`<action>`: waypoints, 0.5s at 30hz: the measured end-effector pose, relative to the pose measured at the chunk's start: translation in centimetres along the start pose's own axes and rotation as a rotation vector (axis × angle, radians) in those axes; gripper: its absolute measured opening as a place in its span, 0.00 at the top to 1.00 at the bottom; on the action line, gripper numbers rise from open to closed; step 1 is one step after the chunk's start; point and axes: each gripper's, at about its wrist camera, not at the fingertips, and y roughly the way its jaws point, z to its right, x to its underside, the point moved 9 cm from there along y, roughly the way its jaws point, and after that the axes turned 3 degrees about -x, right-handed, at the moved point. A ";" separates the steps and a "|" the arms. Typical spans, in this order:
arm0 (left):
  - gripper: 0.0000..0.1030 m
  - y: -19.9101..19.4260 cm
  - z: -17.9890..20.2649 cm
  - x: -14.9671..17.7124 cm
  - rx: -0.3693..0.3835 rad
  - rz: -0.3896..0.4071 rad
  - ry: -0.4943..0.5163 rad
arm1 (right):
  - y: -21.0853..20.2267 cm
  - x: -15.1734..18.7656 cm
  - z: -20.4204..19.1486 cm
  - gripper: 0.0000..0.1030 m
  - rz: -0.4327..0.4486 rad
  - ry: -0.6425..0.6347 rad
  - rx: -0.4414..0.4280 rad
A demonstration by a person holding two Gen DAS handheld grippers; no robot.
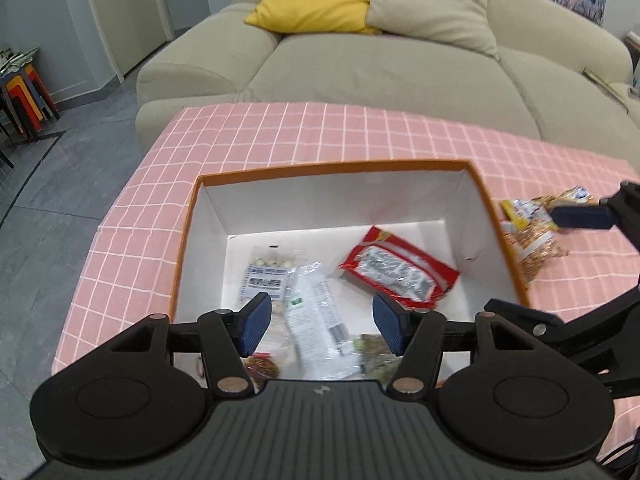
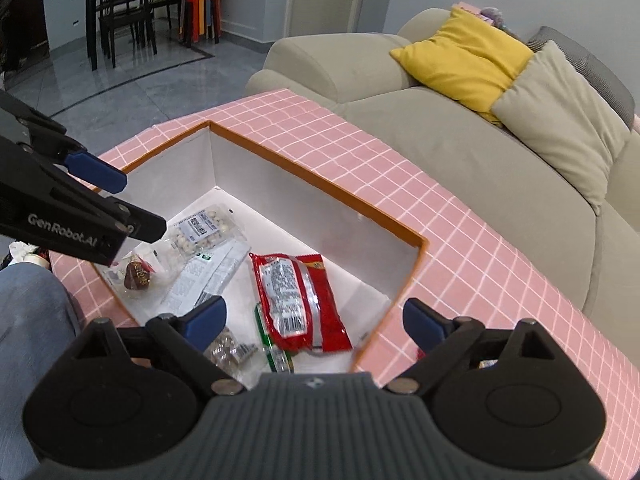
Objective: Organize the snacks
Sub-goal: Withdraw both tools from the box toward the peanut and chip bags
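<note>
Above the orange-rimmed box both grippers gape empty: left gripper, right gripper; red packet lies inside

Two identical handheld units: left gripper and right gripper, matte black linkage arms, round black discs either side, ribbed dark-grey housing with small logo at centre. Blue ribbed pads on the fingertips. Silver pivot pins at each joint. White "GenRobot.AI" lettering on one side arm. Blue denim trouser leg at lower left.
</note>
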 end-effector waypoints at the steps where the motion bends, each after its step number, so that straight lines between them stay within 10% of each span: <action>1: 0.33 -0.4 0.4 0.0 0.007 0.011 -0.003 | -0.5 0.4 0.2 0.11 0.007 0.005 -0.001; 15: 0.33 -2.9 9.7 1.2 0.162 0.087 0.065 | -4.4 9.4 5.3 0.11 0.007 0.112 0.075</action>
